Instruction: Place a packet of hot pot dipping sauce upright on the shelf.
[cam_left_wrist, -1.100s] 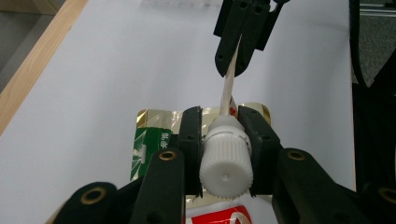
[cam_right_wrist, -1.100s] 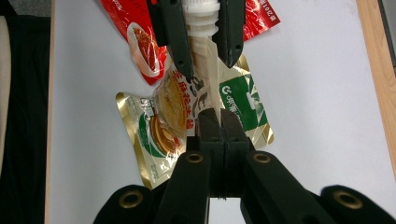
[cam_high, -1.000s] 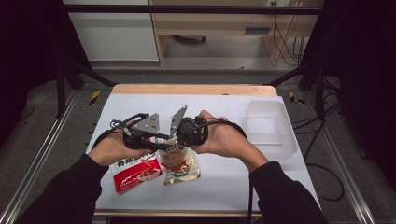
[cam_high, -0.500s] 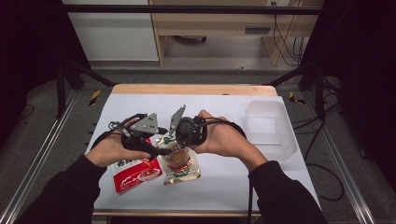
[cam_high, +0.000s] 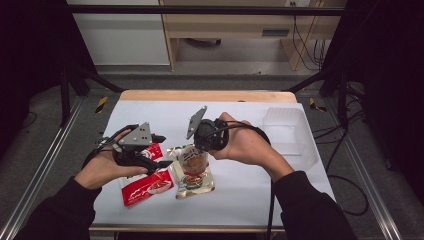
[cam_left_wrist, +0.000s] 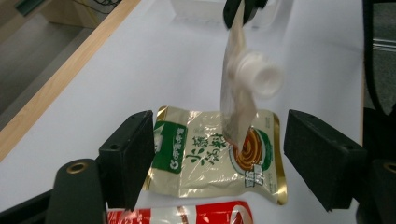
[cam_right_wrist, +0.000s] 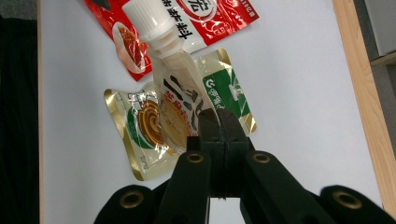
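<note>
Right hand-held gripper (cam_right_wrist: 218, 122) pinching spouted pouch (cam_right_wrist: 175, 100), lifted above green-and-gold packet (cam_high: 194, 175) near table (cam_high: 240, 110) front edge. Left hand-held gripper (cam_left_wrist: 219, 154) spread wide, empty, just beside pouch. Red packet (cam_high: 146, 182) flat, touching green-and-gold packet's left side.

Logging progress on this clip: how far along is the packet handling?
Done: the right gripper has lifted the spouted pouch off the table. In hand: it hangs pinched, cap down. Left: the open left gripper holds nothing; the green packet and red packet lie flat.
</note>
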